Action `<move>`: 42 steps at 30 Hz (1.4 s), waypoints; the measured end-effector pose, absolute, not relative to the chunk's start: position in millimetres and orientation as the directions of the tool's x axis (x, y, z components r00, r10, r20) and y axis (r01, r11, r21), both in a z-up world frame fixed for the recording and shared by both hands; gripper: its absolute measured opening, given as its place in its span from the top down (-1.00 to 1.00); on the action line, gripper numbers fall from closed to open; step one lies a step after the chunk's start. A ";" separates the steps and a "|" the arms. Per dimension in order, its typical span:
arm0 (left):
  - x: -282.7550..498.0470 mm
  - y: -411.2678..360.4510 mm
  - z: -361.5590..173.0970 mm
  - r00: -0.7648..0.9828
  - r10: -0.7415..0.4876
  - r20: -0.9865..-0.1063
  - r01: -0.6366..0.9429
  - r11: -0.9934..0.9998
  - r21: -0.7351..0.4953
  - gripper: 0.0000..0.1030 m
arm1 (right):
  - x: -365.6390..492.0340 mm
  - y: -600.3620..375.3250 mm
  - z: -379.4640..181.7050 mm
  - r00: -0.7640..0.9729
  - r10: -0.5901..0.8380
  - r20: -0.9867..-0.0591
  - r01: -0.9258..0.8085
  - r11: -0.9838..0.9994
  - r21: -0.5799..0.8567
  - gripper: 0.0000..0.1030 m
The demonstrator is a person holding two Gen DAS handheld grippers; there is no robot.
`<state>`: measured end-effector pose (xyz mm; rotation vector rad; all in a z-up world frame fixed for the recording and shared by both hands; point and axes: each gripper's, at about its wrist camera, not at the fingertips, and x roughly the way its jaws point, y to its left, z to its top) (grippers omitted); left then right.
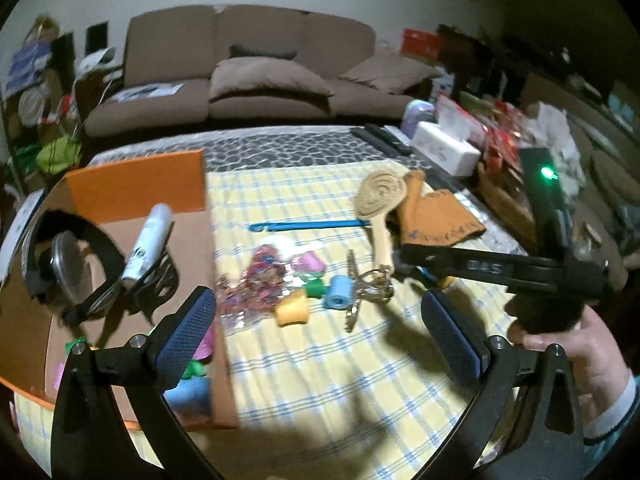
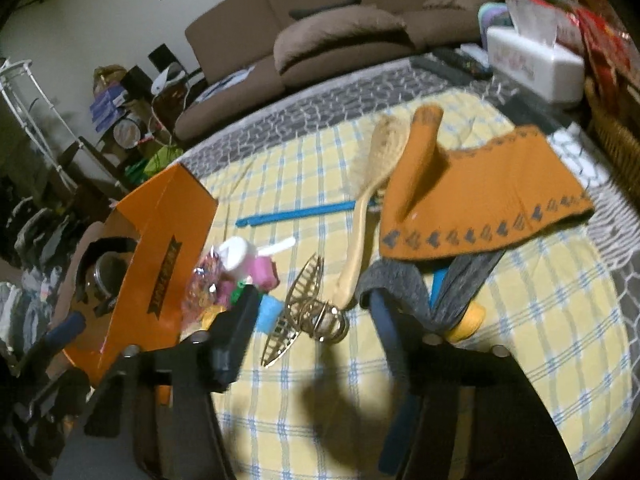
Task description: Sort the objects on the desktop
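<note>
Table [image 1: 320, 360] under yellow-and-blue checked cloth. Orange box [image 1: 136, 188] at left, open, holding black headphones [image 1: 76, 264] and a white tube [image 1: 148, 246], with coloured bits at its near end.

Mid-table, just right of the box: glittery pouch [image 1: 256, 284], pink rolls, green roll, yellow roll [image 1: 293, 311], blue roll [image 1: 339, 291], all close together. Gold hair clip [image 2: 308, 312] just right of the blue roll. Blue stick [image 1: 308, 225] lying crosswise farther back. Wooden brush [image 1: 380, 208] on the right, handle toward the near side, head beside an orange mitt [image 2: 480, 196]. Grey cloth [image 2: 400, 284] and a second yellow roll [image 2: 468, 320] near the mitt's near edge.

Left gripper [image 1: 320, 336] above bare cloth, jaws wide apart, nothing between them.

Right gripper [image 2: 312, 320] pointing down over the hair clip, jaws partly apart, clip in the gap; contact with the pads not discernible through blur. Right pad close against the grey cloth.

Hand [image 1: 576, 344] on the right gripper's black body at the right edge of the left wrist view.
</note>
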<state>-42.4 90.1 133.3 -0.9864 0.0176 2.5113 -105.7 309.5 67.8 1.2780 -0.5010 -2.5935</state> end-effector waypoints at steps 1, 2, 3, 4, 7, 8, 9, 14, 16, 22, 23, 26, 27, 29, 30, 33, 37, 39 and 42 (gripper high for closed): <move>-40.8 95.6 133.4 -0.649 0.395 -0.650 -0.415 -0.900 -0.132 -0.99 | -106.5 309.5 65.1 -0.593 -0.336 -0.732 0.031 -0.918 0.396 -0.12; -39.4 100.9 133.1 -0.649 0.396 -0.650 -0.428 -0.896 -0.119 -0.99 | -106.7 309.4 63.1 -0.587 -0.340 -0.735 0.028 -0.916 0.401 -0.12; -37.4 106.8 132.1 -0.647 0.398 -0.650 -0.440 -0.891 -0.108 -0.99 | -107.4 309.7 60.9 -0.578 -0.344 -0.740 0.022 -0.913 0.407 -0.12; -36.3 111.0 131.2 -0.644 0.401 -0.651 -0.448 -0.888 -0.105 -0.99 | -108.3 310.1 58.7 -0.572 -0.348 -0.743 0.017 -0.911 0.413 -0.12; -33.1 120.8 127.0 -0.629 0.412 -0.659 -0.468 -0.878 -0.103 -0.99 | -111.9 313.0 48.5 -0.537 -0.378 -0.754 -0.011 -0.891 0.455 -0.12; -32.7 123.5 125.6 -0.625 0.413 -0.662 -0.472 -0.876 -0.100 -0.99 | -113.3 314.2 44.6 -0.525 -0.397 -0.753 -0.022 -0.878 0.478 -0.12; -32.4 126.3 124.1 -0.622 0.413 -0.665 -0.476 -0.874 -0.097 -0.99 | -114.6 316.0 41.1 -0.516 -0.414 -0.750 -0.032 -0.866 0.500 -0.12; -32.9 132.1 118.7 -0.610 0.420 -0.671 -0.482 -0.870 -0.106 -0.99 | -120.5 322.1 31.0 -0.490 -0.444 -0.751 -0.075 -0.836 0.543 -0.12; -33.6 134.7 116.3 -0.602 0.427 -0.675 -0.487 -0.866 -0.113 -0.99 | -123.1 322.1 27.1 -0.479 -0.447 -0.756 -0.088 -0.832 0.548 -0.12; -37.2 140.8 106.5 -0.582 0.426 -0.692 -0.496 -0.861 -0.113 -0.99 | -128.5 317.5 20.0 -0.454 -0.449 -0.770 -0.102 -0.832 0.545 -0.12; -38.0 141.2 105.1 -0.579 0.426 -0.695 -0.495 -0.861 -0.115 -0.99 | -129.1 317.5 18.8 -0.453 -0.446 -0.772 -0.105 -0.833 0.543 -0.12; -40.4 141.1 99.9 -0.568 0.426 -0.704 -0.488 -0.863 -0.128 -0.99 | -131.7 317.3 15.7 -0.453 -0.449 -0.770 -0.116 -0.827 0.551 -0.12; -41.6 140.9 98.3 -0.565 0.426 -0.707 -0.486 -0.864 -0.133 -0.99 | -131.8 317.7 15.6 -0.454 -0.452 -0.768 -0.117 -0.824 0.554 -0.12; -42.7 140.7 96.1 -0.561 0.424 -0.711 -0.482 -0.866 -0.135 -0.99 | -132.5 316.5 15.9 -0.456 -0.451 -0.767 -0.113 -0.825 0.553 -0.12; -43.3 140.4 94.9 -0.559 0.423 -0.713 -0.480 -0.867 -0.138 -0.99 | -132.7 315.8 15.9 -0.457 -0.450 -0.767 -0.112 -0.827 0.552 -0.12; -45.7 139.0 92.0 -0.551 0.425 -0.718 -0.473 -0.868 -0.151 -0.99 | -133.2 316.2 15.9 -0.454 -0.464 -0.760 -0.117 -0.815 0.567 0.21; -49.2 137.5 87.7 -0.546 0.421 -0.724 -0.462 -0.872 -0.159 -0.99 | -132.6 319.3 14.1 -0.452 -0.494 -0.743 -0.129 -0.788 0.602 0.24; -51.2 137.3 85.7 -0.544 0.420 -0.727 -0.458 -0.874 -0.162 -0.99 | -131.4 322.1 13.3 -0.450 -0.508 -0.734 -0.138 -0.773 0.619 0.25; -54.1 139.1 82.0 -0.539 0.417 -0.732 -0.455 -0.875 -0.164 -0.99 | -128.5 327.0 15.8 -0.453 -0.529 -0.718 -0.138 -0.754 0.642 0.25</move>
